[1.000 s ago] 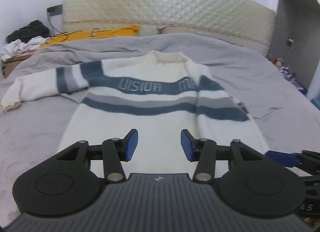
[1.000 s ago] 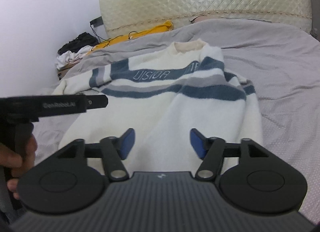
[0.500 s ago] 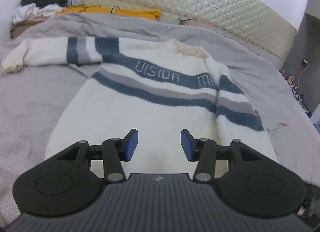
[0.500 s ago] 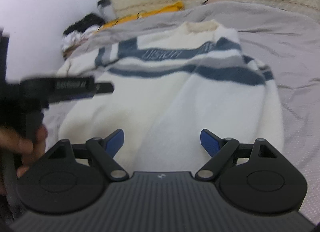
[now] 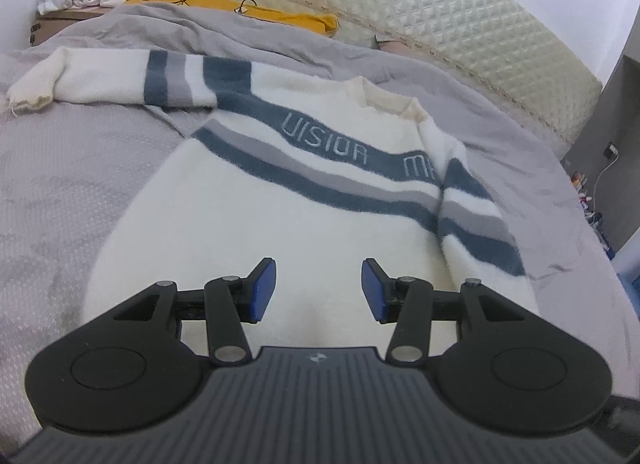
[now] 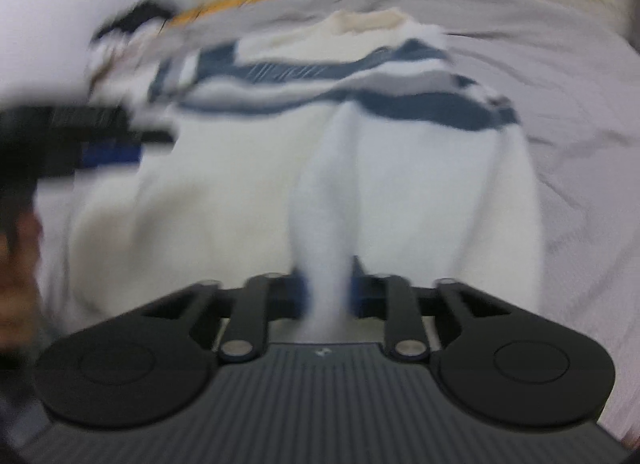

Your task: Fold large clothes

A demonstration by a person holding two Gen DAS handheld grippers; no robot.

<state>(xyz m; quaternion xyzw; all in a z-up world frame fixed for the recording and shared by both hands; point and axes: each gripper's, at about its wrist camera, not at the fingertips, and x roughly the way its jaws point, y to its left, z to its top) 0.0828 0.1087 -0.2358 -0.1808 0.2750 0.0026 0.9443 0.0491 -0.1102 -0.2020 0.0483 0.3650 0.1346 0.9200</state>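
Cream sweater with blue-grey stripes spread flat on grey bedspread, one sleeve stretched out to side. Left gripper held over lower hem, jaws parted, nothing between pads. Right gripper jaws just closed; ridge of sweater hem pinched between pads. Right view blurred. Hand seen at left edge.

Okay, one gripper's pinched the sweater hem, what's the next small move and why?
Probably close the left gripper on the hem: its jaws stand open above the cream knitted sweater with blue-grey stripes, while the right gripper has just closed and pinches a fold.
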